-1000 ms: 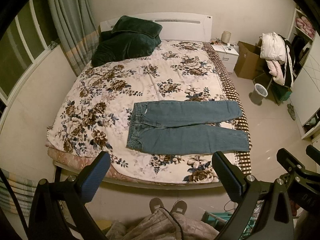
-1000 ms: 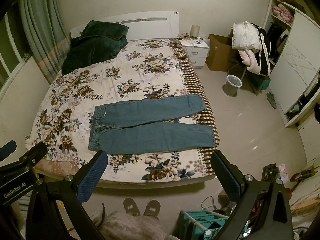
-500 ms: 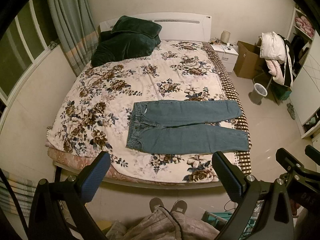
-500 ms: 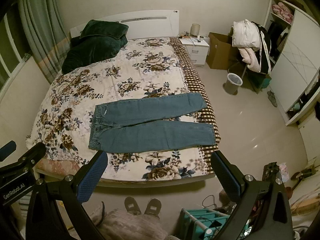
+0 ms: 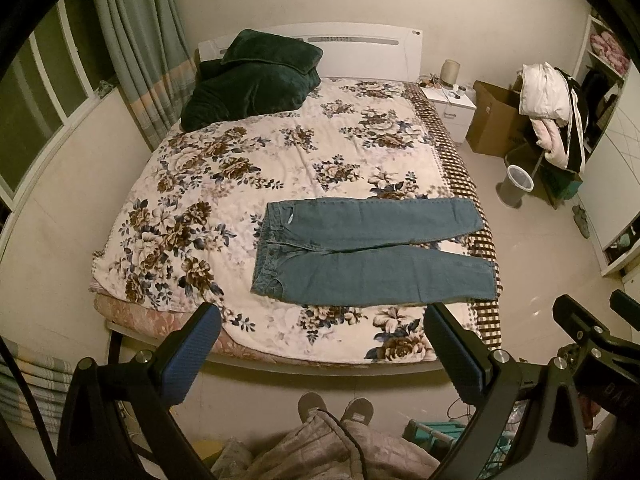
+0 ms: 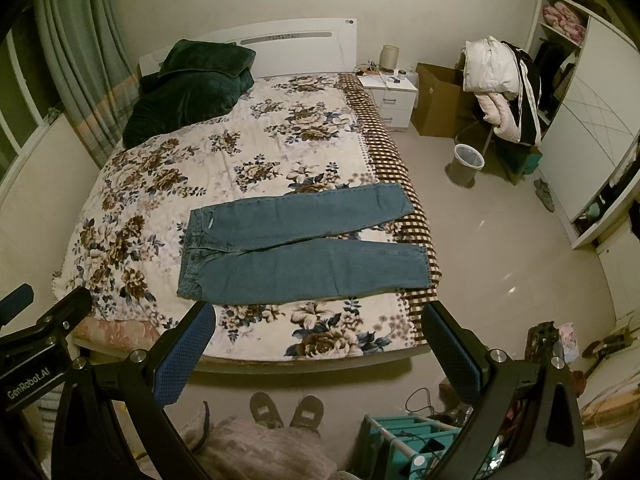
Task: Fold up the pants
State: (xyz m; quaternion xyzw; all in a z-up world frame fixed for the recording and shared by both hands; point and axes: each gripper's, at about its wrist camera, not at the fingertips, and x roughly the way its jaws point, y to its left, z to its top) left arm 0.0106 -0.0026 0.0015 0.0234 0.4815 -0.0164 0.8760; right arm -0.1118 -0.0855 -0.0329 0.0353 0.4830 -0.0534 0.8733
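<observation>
- The left gripper is held up over the floor short of the foot edge of the bed, its jaws spread wide with nothing between them.
- The right gripper is held likewise beside it, jaws wide apart and holding nothing.
- Below both, the person's two shoes stand on the floor just short of the bed frame.
- The bed carries a flowered blanket.
- The jeans lie flat on the blanket near the foot edge, waistband toward the middle of the bed, both legs stretched toward the right edge, cuffs reaching the checked border there.
- The two legs part slightly toward the cuffs.
- A dark green blanket is heaped at the far left corner, against the white headboard.
- A white nightstand stands beside the far right corner.
- A bin stands on the floor, well apart from the right edge.
</observation>
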